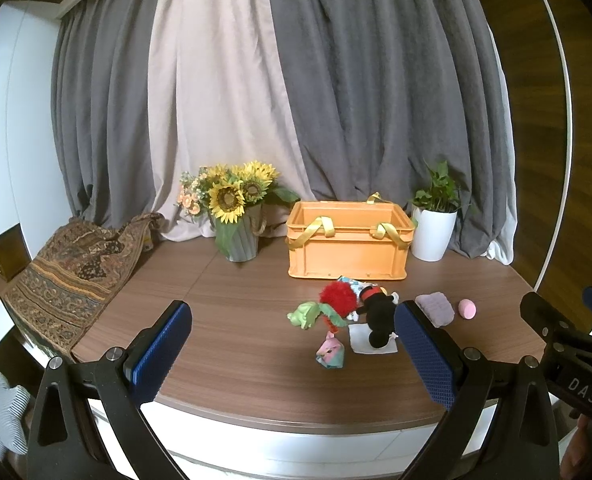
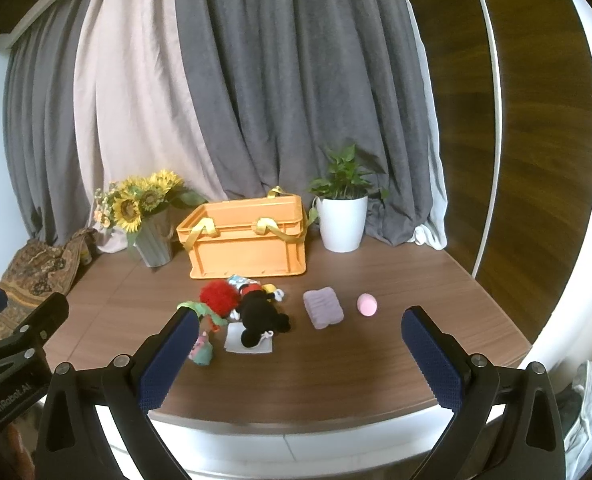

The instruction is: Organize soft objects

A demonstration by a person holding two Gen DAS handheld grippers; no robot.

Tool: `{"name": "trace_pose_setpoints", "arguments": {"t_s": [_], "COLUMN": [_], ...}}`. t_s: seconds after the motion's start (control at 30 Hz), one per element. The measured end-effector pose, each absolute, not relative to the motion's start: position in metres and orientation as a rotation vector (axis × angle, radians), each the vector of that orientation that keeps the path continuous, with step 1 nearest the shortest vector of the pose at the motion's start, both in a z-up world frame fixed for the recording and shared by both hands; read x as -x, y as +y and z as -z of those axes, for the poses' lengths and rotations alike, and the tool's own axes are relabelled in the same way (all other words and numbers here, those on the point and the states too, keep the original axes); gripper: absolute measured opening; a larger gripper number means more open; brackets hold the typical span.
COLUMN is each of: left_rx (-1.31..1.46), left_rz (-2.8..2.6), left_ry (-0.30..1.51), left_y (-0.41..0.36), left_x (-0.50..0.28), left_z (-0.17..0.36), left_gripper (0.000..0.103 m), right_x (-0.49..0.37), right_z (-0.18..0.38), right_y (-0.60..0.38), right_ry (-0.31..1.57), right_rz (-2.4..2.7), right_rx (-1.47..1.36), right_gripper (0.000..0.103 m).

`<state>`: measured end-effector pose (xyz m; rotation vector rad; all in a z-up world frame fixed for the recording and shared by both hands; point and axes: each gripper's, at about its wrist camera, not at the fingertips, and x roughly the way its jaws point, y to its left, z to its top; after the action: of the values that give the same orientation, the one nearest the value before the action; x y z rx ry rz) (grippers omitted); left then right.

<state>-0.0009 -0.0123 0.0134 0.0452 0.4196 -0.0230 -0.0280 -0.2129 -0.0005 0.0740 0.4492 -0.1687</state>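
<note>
An orange crate [image 1: 348, 258] [image 2: 251, 256] with yellow straps stands open at the back of the table. In front of it lies a heap of soft toys: a black plush [image 1: 376, 316] [image 2: 261, 316] on a white cloth, a red fluffy toy [image 1: 338, 298] [image 2: 217, 296], a green plush [image 1: 304, 314], a small pink-and-teal toy [image 1: 331, 354] [image 2: 201, 350]. A purple folded cloth [image 1: 436, 308] [image 2: 323, 307] and a pink ball [image 1: 467, 309] [image 2: 367, 305] lie to the right. My left gripper [image 1: 291, 344] and right gripper [image 2: 300, 348] are open and empty, near the table's front edge.
A sunflower bouquet in a grey vase [image 1: 237, 216] [image 2: 147, 220] stands left of the crate. A white potted plant [image 1: 434, 228] [image 2: 344, 216] stands to its right. A patterned cloth [image 1: 71, 276] drapes the table's left edge. Curtains hang behind.
</note>
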Motion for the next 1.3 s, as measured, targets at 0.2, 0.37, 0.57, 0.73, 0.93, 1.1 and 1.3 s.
{"name": "trace_pose_setpoints", "arguments": {"t_s": [0.2, 0.37, 0.57, 0.73, 0.93, 1.1, 1.3], "left_rx": [-0.040, -0.038, -0.037, -0.038, -0.037, -0.036, -0.034], "left_rz": [0.026, 0.030, 0.027, 0.026, 0.027, 0.028, 0.029], "left_ry": [0.424, 0.428, 0.425, 0.423, 0.422, 0.422, 0.421], "left_y": [-0.0114, -0.0099, -0.0101, -0.0108, -0.0114, -0.0112, -0.0120], "left_x": [-0.0011, -0.0040, -0.0031, -0.0028, -0.0033, -0.0034, -0.0036], "left_z": [-0.0142, -0.0144, -0.0124, -0.0118, -0.0121, -0.0119, -0.0120], "left_gripper": [0.103, 0.103, 0.103, 0.103, 0.103, 0.103, 0.103], "right_x": [0.0272, 0.0276, 0.0272, 0.0266, 0.0271, 0.0271, 0.0266], "right_z": [0.0002, 0.0015, 0.0013, 0.0004, 0.0014, 0.0014, 0.0000], "right_y": [-0.2139, -0.2123, -0.2126, -0.2133, -0.2122, -0.2123, -0.2131], "right_ry": [0.448, 0.446, 0.447, 0.446, 0.446, 0.445, 0.445], "right_rz": [0.169, 0.170, 0.169, 0.170, 0.169, 0.166, 0.167], "right_rx": [-0.077, -0.075, -0.076, -0.075, -0.076, -0.076, -0.076], "right_gripper": [0.103, 0.103, 0.103, 0.103, 0.103, 0.103, 0.103]}}
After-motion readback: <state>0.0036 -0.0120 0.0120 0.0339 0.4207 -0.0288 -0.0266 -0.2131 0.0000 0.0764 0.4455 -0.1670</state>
